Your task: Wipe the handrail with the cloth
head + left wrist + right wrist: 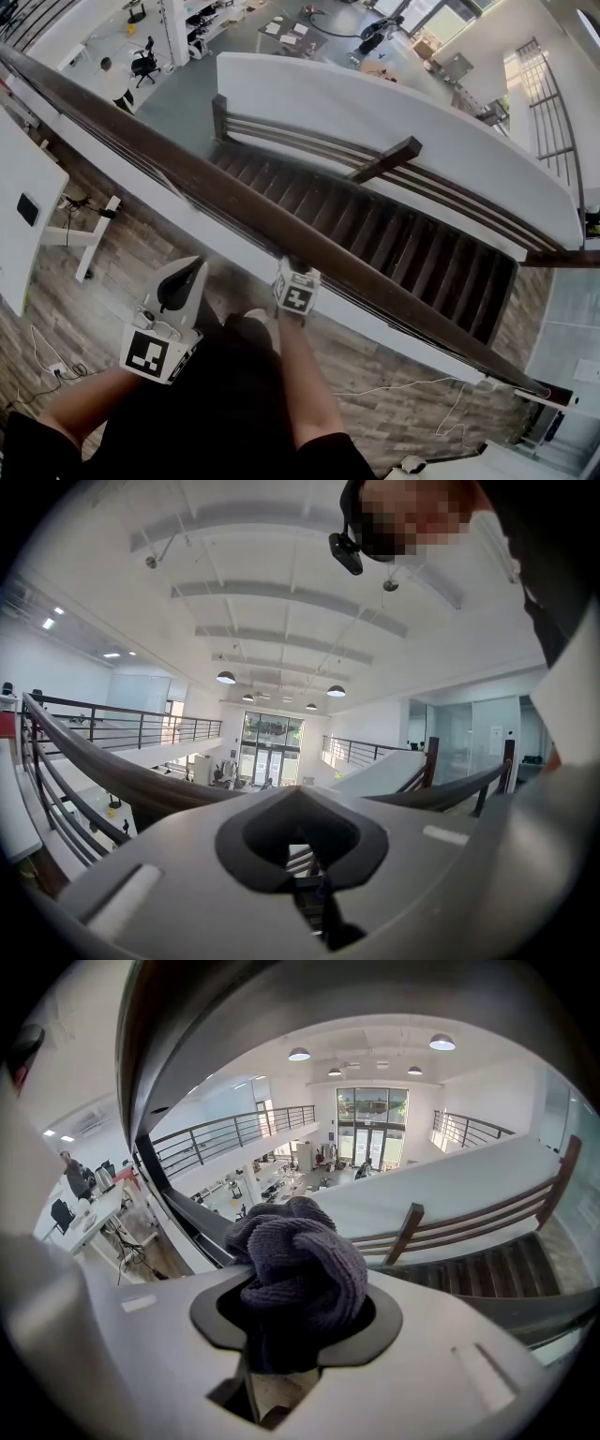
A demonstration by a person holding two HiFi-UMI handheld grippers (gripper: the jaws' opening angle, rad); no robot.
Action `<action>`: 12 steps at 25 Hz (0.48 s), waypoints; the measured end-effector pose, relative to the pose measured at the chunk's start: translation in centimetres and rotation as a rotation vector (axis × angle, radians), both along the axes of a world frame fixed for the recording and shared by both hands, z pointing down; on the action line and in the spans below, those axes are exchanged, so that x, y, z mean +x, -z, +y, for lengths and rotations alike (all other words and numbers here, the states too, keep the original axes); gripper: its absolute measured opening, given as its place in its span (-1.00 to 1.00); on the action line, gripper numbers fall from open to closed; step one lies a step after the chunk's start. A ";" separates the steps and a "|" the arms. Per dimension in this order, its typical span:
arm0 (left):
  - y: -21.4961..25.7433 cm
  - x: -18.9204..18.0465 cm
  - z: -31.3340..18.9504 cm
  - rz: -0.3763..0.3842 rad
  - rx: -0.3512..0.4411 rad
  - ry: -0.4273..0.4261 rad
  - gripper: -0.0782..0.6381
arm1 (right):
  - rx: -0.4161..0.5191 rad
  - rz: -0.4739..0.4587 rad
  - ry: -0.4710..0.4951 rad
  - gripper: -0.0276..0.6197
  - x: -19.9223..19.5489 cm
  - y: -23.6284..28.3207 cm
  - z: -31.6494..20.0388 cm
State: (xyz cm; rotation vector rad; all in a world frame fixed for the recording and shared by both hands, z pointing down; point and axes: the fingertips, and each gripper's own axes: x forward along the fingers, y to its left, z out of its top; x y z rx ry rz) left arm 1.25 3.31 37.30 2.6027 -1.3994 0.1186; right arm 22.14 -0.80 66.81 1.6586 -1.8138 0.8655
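The right gripper's (290, 272) jaws are clamped on a bunched dark grey terry cloth (298, 1265). The wad bulges forward past them, so that fabric rather than plastic meets the long dark wooden handrail (234, 202), at its near edge. The left gripper (300, 799), its jaws together with nothing between them, hangs on the handrail's near side, likely to be clear of the wiping path.

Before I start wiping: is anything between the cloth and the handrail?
Nothing visible. The right gripper holds the cloth right at the handrail, with nothing between them. Whether the cloth touches the rail cannot be told.
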 end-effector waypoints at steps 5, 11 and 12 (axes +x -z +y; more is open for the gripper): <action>0.2 0.7 -0.1 0.002 -0.001 -0.010 -0.78 | 0.002 0.000 -0.013 -0.45 0.9 0.2 0.5; 0.0 1.3 0.4 0.007 -0.013 -0.021 -0.78 | 0.006 0.018 -0.048 -0.45 2.3 0.5 1.3; 0.0 1.3 0.5 0.004 -0.012 -0.024 -0.78 | 0.006 0.017 -0.050 -0.45 2.5 0.5 1.4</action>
